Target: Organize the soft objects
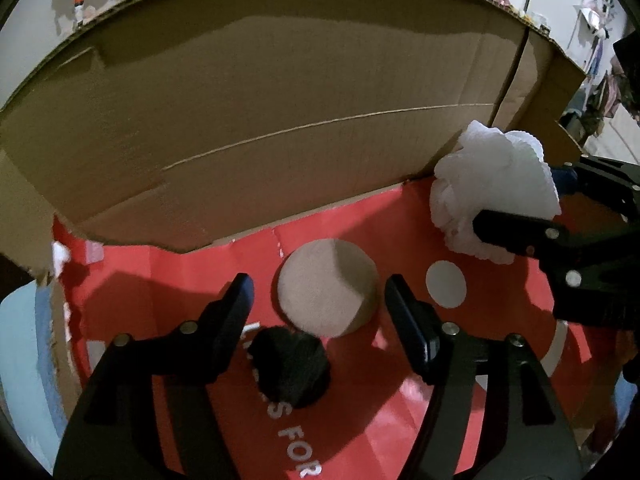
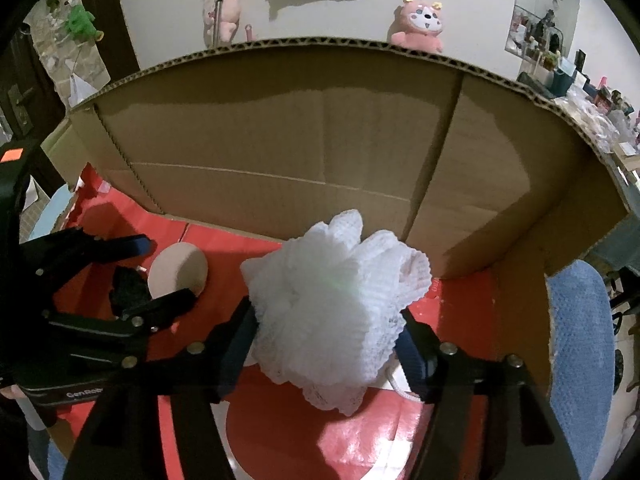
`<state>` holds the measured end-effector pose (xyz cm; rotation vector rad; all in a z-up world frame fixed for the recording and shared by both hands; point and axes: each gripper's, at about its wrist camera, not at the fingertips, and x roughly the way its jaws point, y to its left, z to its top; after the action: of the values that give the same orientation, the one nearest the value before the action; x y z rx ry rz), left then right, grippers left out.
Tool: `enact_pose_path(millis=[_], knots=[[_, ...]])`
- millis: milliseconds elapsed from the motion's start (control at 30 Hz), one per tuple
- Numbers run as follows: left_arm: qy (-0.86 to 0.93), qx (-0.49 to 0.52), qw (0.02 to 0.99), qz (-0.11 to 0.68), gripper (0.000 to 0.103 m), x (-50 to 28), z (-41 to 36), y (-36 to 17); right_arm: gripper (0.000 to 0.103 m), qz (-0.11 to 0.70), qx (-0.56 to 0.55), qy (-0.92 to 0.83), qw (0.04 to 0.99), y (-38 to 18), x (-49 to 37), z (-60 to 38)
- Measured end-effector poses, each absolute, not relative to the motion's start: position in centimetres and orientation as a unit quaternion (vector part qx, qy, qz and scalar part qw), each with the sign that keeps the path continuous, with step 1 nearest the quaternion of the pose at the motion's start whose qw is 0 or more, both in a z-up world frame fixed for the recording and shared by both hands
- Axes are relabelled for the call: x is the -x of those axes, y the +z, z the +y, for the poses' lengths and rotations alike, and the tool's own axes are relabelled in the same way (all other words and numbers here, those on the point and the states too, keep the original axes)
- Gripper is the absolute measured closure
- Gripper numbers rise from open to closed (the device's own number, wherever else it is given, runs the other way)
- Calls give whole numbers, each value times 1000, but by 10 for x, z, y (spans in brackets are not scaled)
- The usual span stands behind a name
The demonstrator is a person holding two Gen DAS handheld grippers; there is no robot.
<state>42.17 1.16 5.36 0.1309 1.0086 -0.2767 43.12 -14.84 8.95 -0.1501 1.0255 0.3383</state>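
My right tool (image 2: pixel 326 322) is clamped on the white mesh bath pouf (image 2: pixel 336 300) (frilly, netted, squishy), holding it above the red floor of the cardboard box (image 2: pixel 280 152), near the back wall. My left tool (image 1: pixel 318 304) sits spread apart with nothing in it, hovering over a round beige sponge (image 1: pixel 326 286) with a fine grainy face and a fuzzy black lump (image 1: pixel 294 366) just beside it. White lettering on the red reads "S FOR" (image 1: pixel 298 438), the rest hidden. The corrugated edges show clearly.
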Motion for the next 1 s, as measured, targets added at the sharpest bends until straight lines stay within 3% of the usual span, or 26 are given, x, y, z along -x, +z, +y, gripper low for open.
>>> enact_pose_path(millis=[400,433,467,500,1000], knots=[[-140,-61,855,496,37,-387,35,52,26,479,79,154,860,99,-418,-156],[-140,-58,855,495,44,-385,38,51,25,478,80,153,861,99,-417,-155],[-138,-56,856,496,64,-385,40,51,24,475,81,153,863,100,-416,-155],[-137,-55,856,495,72,-384,43,51,24,473,83,152,864,101,-415,-154],[-148,-35,861,485,73,-378,62,77,23,442,83,149,881,125,-405,-164]])
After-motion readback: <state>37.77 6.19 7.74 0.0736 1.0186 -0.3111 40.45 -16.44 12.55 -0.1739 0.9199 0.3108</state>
